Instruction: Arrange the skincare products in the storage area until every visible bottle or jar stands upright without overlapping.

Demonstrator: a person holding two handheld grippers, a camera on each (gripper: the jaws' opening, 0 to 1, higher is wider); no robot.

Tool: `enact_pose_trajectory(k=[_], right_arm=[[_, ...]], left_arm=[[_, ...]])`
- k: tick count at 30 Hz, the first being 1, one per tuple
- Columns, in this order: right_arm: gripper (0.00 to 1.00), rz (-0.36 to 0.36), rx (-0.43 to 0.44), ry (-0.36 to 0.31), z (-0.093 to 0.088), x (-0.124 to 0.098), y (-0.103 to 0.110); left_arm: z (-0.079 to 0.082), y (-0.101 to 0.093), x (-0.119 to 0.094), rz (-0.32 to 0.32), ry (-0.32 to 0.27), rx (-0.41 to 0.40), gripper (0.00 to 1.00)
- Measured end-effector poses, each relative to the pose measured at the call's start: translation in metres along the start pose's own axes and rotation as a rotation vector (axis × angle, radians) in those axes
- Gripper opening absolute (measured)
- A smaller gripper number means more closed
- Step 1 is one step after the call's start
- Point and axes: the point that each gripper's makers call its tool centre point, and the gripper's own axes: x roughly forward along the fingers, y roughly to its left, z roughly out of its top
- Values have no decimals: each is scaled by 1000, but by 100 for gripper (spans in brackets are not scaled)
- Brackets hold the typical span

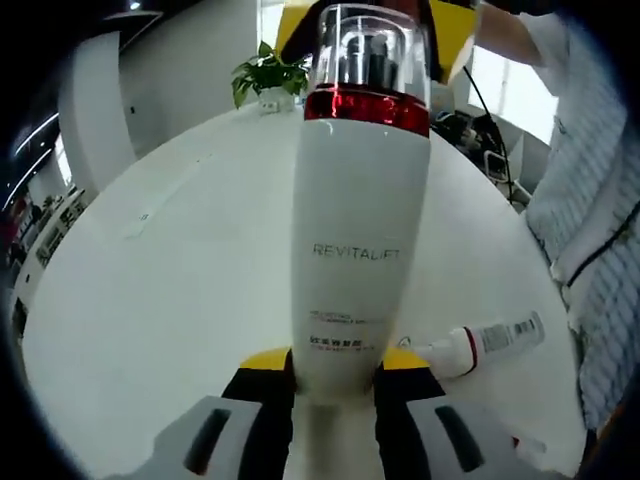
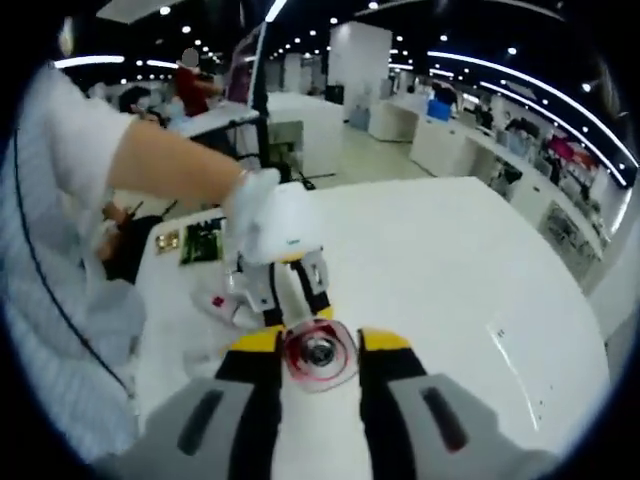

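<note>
Both tools clamp the bottle (image 1: 360, 220): left tool (image 1: 335, 385) at its base, right tool (image 2: 318, 365) at its cap; I'd lower it upright onto bare tabletop (image 1: 180, 290), clear of the tube (image 1: 485, 342) at lower right.

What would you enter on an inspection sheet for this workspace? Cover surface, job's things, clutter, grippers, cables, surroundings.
Surface: white table, bare where visible.
Job's things: white bottle with red band and clear cap, held at both ends; small tube lying flat.
Clutter: green circuit board at the table edge.
Grippers: left gripper clamps the bottle's base; right gripper closes around its cap.
Cables: dark cable beyond the table.
Surroundings: potted plant; open office, ceiling lights.
</note>
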Motion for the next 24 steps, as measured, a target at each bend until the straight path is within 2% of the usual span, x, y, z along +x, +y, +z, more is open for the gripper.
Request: enact_pose_trajectory(k=[6,9,11,16,21,24], right_arm=[[27,7,-53,70,12,9,3],[27,3,-158,72,25,17,9],[27,7,-197,67,31,23,13],[27,5,-220,57,40,35,15],[27,15,-223,56,38,34,16],[28,12,-233,52,38,34,16]], left_arm=[[0,0,0,16,-45,-22,30],[1,-1,1,26,-68,-31,30],[1,-1,0,31,-81,-40,30],[2,0,2,45,-109,-66,30],[4,-1,3,68,-128,-83,31],[6,-2,4,66,-137,-130,39]])
